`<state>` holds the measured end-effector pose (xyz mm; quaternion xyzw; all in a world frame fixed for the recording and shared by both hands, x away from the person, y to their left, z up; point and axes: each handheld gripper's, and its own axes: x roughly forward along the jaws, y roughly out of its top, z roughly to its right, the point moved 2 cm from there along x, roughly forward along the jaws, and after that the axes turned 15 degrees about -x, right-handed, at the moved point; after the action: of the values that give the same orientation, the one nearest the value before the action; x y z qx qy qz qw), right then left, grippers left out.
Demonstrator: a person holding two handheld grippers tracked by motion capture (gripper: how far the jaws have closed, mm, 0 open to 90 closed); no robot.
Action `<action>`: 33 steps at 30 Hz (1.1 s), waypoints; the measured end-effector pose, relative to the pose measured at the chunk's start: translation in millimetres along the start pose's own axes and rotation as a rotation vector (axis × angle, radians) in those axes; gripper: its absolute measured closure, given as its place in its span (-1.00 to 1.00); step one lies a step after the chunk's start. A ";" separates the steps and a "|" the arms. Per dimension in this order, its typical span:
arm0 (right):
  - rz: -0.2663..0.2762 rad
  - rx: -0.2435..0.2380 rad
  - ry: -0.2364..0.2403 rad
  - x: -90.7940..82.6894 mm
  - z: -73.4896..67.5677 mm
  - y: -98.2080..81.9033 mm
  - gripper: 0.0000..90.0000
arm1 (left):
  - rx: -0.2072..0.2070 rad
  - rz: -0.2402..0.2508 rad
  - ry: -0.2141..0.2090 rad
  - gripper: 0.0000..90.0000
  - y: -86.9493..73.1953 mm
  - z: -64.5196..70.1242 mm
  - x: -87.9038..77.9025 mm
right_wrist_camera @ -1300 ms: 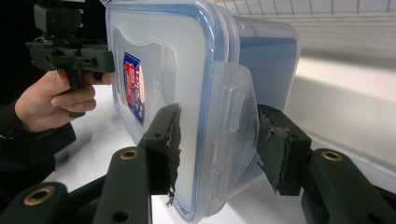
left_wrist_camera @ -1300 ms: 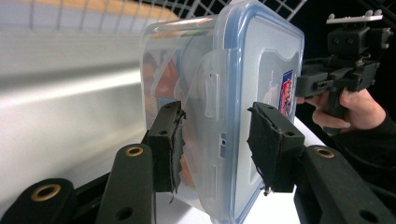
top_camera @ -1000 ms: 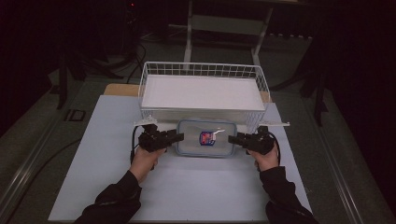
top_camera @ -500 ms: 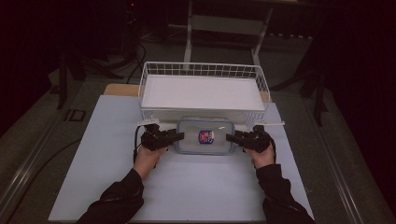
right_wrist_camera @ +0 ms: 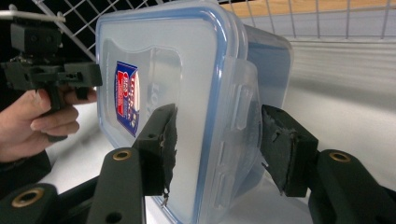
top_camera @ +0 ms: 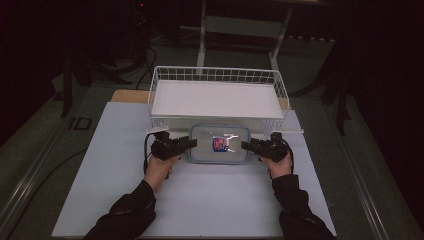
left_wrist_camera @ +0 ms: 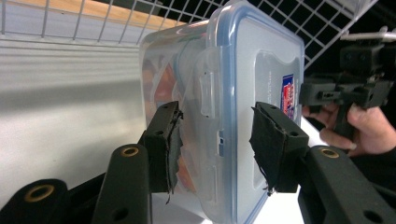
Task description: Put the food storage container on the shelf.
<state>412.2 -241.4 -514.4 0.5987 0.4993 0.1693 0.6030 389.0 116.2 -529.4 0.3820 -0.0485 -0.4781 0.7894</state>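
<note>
Wire basket (top_camera: 216, 80) stands just behind the lidded plastic container (top_camera: 219, 144); left gripper (top_camera: 188, 144) and right gripper (top_camera: 246, 145) straddle its ends, jaws slightly apart from it.

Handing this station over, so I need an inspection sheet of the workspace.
Surface: white table top, bare in front.
Job's things: lidded plastic box, blue-rimmed lid with label, beside wire basket.
Clutter: nothing seen.
Grippers: left gripper and right gripper straddle the box's ends; pads stand just off it.
Cables: one trails from each gripper.
Surroundings: dark room, metal frame behind.
</note>
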 end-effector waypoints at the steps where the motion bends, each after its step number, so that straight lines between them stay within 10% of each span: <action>1: 0.003 0.005 -0.003 0.2 0.3 0.1 0.05 | -0.008 0.007 0.003 0.17 0.3 0.3 0.9; 15: -0.006 0.043 -0.111 10.8 -3.2 6.7 -0.02 | -0.030 0.077 0.075 0.12 5.3 -3.4 6.8; 33: -0.049 0.043 -0.266 15.0 -9.9 16.2 -0.23 | 0.039 0.098 0.200 -0.08 13.7 2.2 10.7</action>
<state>417.3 -220.2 -503.8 0.6163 0.4330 0.0633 0.6548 403.6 110.0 -522.0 0.4401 0.0026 -0.3973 0.8052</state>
